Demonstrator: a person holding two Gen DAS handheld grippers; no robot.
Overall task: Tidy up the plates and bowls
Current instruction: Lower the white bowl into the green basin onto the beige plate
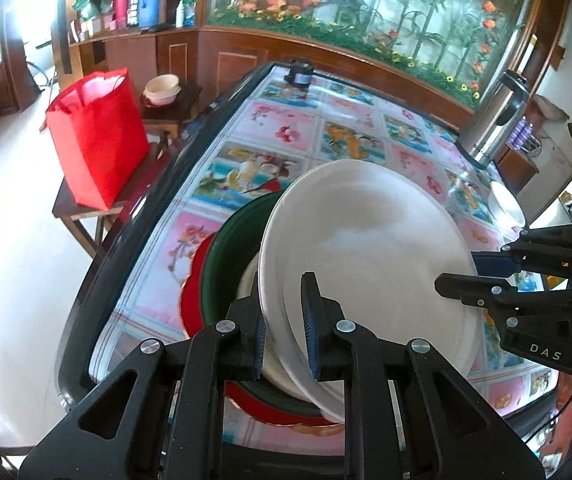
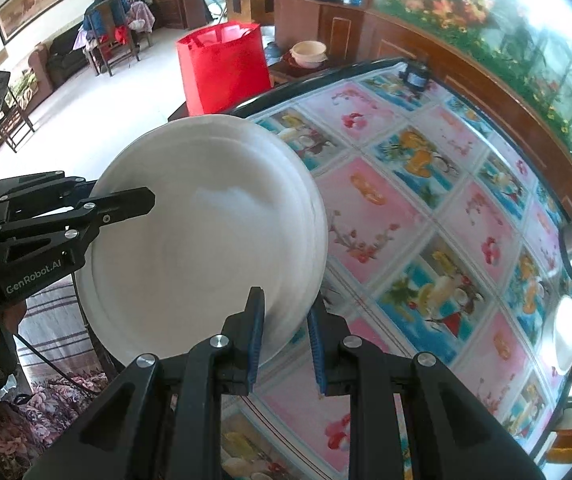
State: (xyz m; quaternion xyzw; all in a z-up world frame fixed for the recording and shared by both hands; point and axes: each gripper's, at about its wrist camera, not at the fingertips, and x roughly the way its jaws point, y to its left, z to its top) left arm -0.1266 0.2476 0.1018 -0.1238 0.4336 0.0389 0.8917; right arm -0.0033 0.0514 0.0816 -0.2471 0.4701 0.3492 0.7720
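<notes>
A large white plate [image 1: 366,256] is held tilted over a stack: a green bowl [image 1: 226,248] on a red plate [image 1: 194,300], with a white dish partly hidden inside. My left gripper [image 1: 284,328] is shut on the white plate's near rim. My right gripper [image 2: 286,336] is shut on the opposite rim of the same plate [image 2: 206,236]; it also shows in the left wrist view [image 1: 486,268]. The left gripper shows at the left of the right wrist view [image 2: 118,204].
The table [image 2: 426,216] has a glossy floral patterned cloth. A small white dish [image 2: 566,332] and a steel flask [image 1: 502,120] stand at its right edge. A red bag [image 1: 98,140] sits on a side table to the left. A black device [image 1: 300,72] lies at the far end.
</notes>
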